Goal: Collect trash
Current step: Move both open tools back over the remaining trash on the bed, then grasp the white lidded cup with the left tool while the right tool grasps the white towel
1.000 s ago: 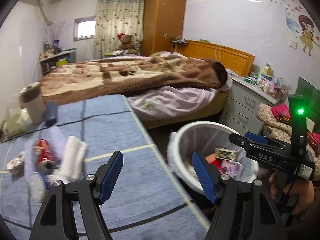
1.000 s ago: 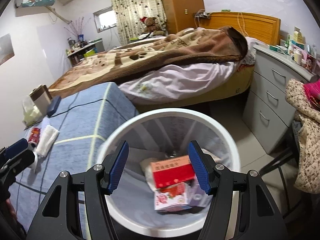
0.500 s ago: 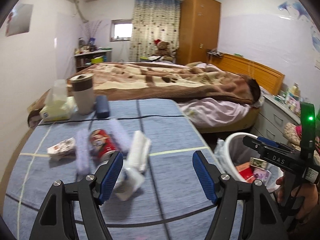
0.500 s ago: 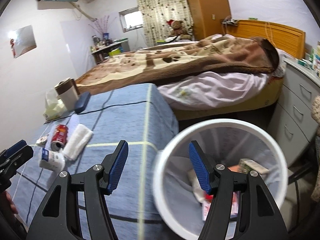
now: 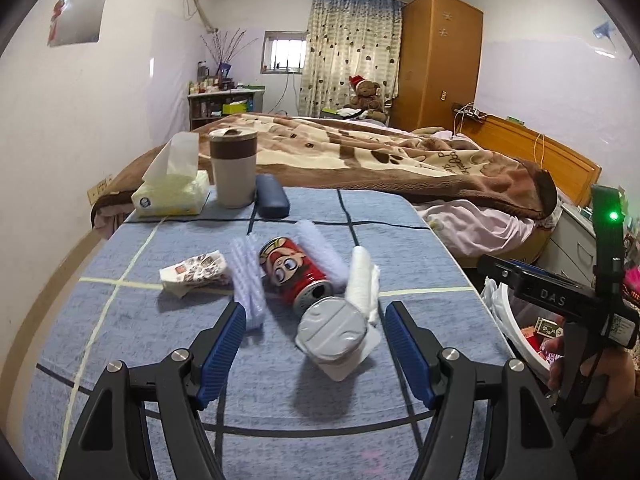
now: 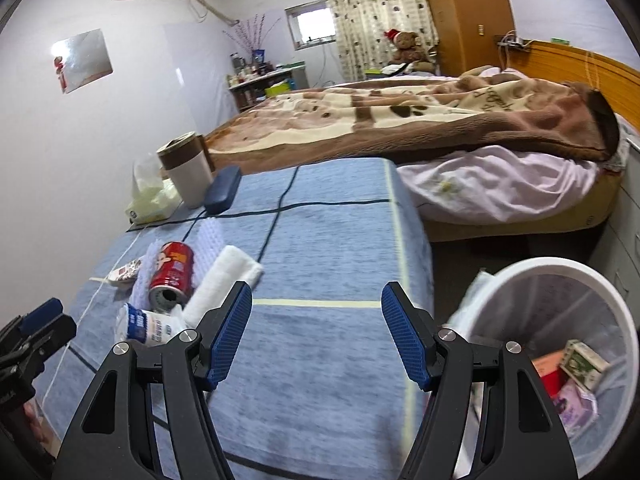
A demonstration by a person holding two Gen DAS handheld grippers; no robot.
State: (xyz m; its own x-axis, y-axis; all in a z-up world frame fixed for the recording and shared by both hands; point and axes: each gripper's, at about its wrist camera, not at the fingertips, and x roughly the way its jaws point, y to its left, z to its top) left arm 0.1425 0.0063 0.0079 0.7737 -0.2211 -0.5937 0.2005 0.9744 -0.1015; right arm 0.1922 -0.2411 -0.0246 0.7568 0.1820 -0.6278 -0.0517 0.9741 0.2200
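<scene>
A: Starting at the left, what lies on the table (image 5: 352, 364)?

B: On the blue checked cloth, at about ten o'clock from the left gripper (image 5: 316, 336), there is a printed wrapper (image 5: 196, 271). Next to it is a white ridged foam sleeve (image 5: 247, 276), then a red can (image 5: 294, 276) lying on its side with the opening toward the camera. At one o'clock from the can lies a rolled white paper towel (image 5: 362, 280). In front of the can is a small cup with foil lid (image 5: 332, 330), tipped over.

A: Is the left gripper holding the cup?

B: No. Its blue jaws stand apart, and the cup lies between them on the cloth. The pads do not appear to touch it, though the left wrist view makes this a little hard to judge.

A: And the right gripper (image 6: 316, 330)?

B: Its jaws have just been opening and now stand apart with only bare cloth between them. The trash heap is at nine to ten o'clock from it.

A: Where is the bin?

B: The white trash bin (image 6: 496, 280) stands on the floor beside the table, at about three o'clock from the right gripper. It has a plastic liner and holds some small boxes (image 6: 582, 362).

A: Anything at the far edge?

B: At twelve o'clock, a tissue pack (image 5: 172, 196), a brown-banded cup (image 5: 233, 172) and a dark blue case (image 5: 272, 196), all close together. Behind them is the bed (image 5: 400, 160).
</scene>
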